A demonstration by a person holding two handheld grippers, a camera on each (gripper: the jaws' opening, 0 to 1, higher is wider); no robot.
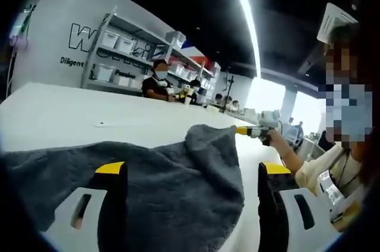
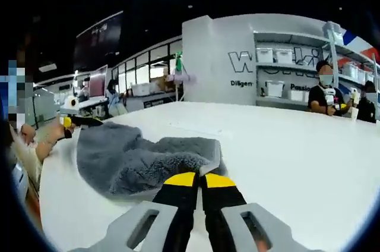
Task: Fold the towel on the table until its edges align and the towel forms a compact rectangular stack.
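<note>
The grey towel (image 2: 142,160) is pinched at its near corner by the closed right gripper (image 2: 199,179), for folding; beside it, the left gripper (image 1: 193,169) is held wide apart, empty.

Grey fluffy towel (image 2: 139,160) (image 1: 166,180) partly folded, rumpled, near my edge of white tabletop (image 2: 285,151), one corner lifted.

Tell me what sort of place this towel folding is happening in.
Probably an open workshop or lab floor, not a home. A grey towel lies on a long white table, metal shelving holding white bins lines a lettered wall, and masked people work at the table's far end.
</note>
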